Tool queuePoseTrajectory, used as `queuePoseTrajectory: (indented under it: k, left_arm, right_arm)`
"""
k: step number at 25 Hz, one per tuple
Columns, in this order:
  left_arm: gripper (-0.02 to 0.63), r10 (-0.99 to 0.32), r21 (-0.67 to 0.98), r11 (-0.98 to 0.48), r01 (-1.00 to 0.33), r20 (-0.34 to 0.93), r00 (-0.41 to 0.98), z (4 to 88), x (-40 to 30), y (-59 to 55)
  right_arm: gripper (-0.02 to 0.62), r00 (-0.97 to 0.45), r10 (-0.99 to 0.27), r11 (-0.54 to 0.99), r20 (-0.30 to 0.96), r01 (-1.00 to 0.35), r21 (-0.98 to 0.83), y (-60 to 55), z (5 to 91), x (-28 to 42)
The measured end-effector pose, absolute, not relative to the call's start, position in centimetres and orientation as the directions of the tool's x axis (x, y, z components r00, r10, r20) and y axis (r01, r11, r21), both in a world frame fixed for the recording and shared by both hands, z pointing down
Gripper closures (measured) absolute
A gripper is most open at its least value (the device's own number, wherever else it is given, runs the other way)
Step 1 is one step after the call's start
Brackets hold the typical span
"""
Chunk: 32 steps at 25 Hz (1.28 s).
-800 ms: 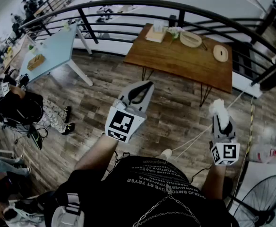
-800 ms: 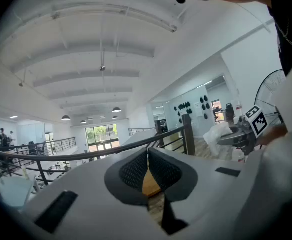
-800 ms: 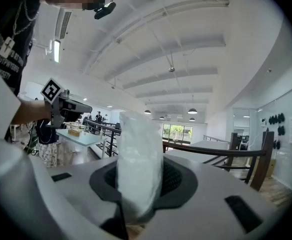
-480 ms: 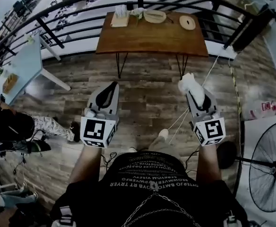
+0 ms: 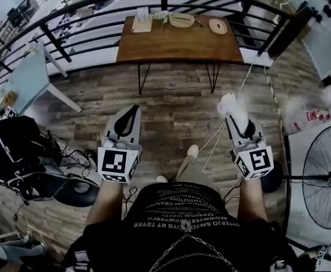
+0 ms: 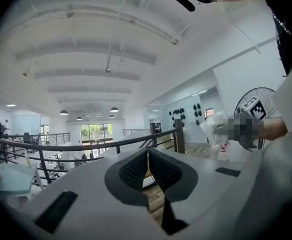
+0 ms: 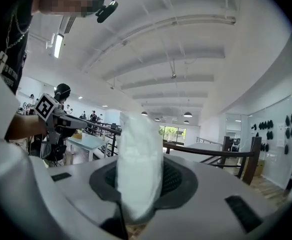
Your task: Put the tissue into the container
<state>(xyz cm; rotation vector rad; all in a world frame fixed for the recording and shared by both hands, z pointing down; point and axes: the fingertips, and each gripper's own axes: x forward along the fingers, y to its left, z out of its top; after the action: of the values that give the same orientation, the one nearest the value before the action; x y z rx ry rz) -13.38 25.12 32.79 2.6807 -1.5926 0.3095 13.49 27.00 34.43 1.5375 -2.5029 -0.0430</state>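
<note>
My right gripper (image 5: 237,119) is shut on a white crumpled tissue (image 7: 138,166), which sticks up past the jaw tips; the tissue (image 5: 229,103) hangs over the wooden floor at the right in the head view. My left gripper (image 5: 131,111) is held level beside it at the left. Its jaws are shut with the pads (image 6: 136,170) touching and nothing between them. A pale oval bowl (image 5: 181,20) stands on the brown wooden table (image 5: 179,45) ahead by the railing, well beyond both grippers.
On the table there is also a tissue box (image 5: 143,20) and a round wooden disc (image 5: 217,25). A black curved railing (image 5: 92,35) runs behind it. A floor fan (image 5: 324,183) stands at the right, a light blue table (image 5: 24,78) and black bags (image 5: 18,152) at the left.
The view has swung so that the wooden table now lies straight ahead. Both grippers have come level, side by side. The right gripper still holds the tissue.
</note>
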Motion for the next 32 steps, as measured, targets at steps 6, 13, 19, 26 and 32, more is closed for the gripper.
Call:
queuePoseTrajectory:
  k: [6, 13, 19, 26, 32]
  left_arm:
    - [0.575, -0.844, -0.115, -0.531, -0.840, 0.163, 0.511, 36.0, -15.4, 30.1]
    - [0.575, -0.860, -0.129, -0.506, -0.853, 0.143, 0.489, 36.3, -16.3, 26.6]
    - [0.575, -0.854, -0.108, -0.515, -0.851, 0.150, 0.498, 36.2, -14.7, 20.4]
    - [0.575, -0.852, -0.079, -0.518, -0.851, 0.138, 0.506, 36.1, -11.8, 14.8]
    - [0.575, -0.862, -0.075, -0.502, -0.862, 0.121, 0.492, 35.3, -9.1, 11.6]
  right_arm:
    - [0.471, -0.408, -0.905, 0.423, 0.125, -0.895, 0.142, 32.7, 36.1, 12.4]
    - [0.471, -0.407, -0.904, 0.421, 0.128, -0.900, 0.112, 29.0, 38.6, 12.0]
    - [0.471, -0.413, -0.902, 0.425, 0.124, -0.900, 0.097, 22.3, 38.3, 13.6]
    - [0.471, -0.440, -0.890, 0.453, 0.120, -0.883, 0.121, 16.3, 37.4, 15.7]
    - [0.471, -0.458, -0.883, 0.468, 0.101, -0.874, 0.130, 13.4, 36.6, 18.4]
